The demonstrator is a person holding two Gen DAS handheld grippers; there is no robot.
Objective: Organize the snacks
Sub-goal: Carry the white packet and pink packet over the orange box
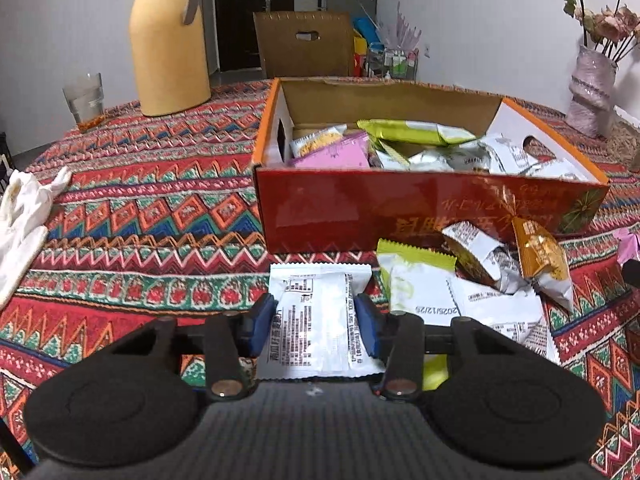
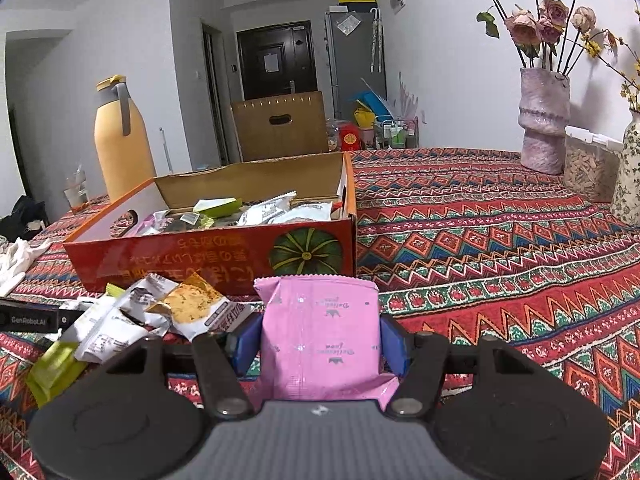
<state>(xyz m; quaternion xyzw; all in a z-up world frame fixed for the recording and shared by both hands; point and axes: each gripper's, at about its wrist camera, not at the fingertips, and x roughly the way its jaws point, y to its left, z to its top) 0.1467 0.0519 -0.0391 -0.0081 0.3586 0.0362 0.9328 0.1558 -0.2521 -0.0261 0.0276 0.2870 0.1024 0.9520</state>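
Plenty of bare patterned table (image 2: 500,240) to the right of the red snack box (image 2: 216,256); its open top is already half full of packets, and a loose pile of snacks (image 1: 492,280) sits right against its near wall; left gripper (image 1: 316,320) has its blue fingers (image 1: 262,322) against both sides of a white packet (image 1: 316,312) lying flat on the table just short of the box; right gripper (image 2: 320,340) holds a pink packet (image 2: 320,336) upright between its fingers, clamped on it; yellow thermos (image 1: 168,40), a glass (image 1: 85,96) and a vase of dried roses (image 2: 544,120) stand further back.
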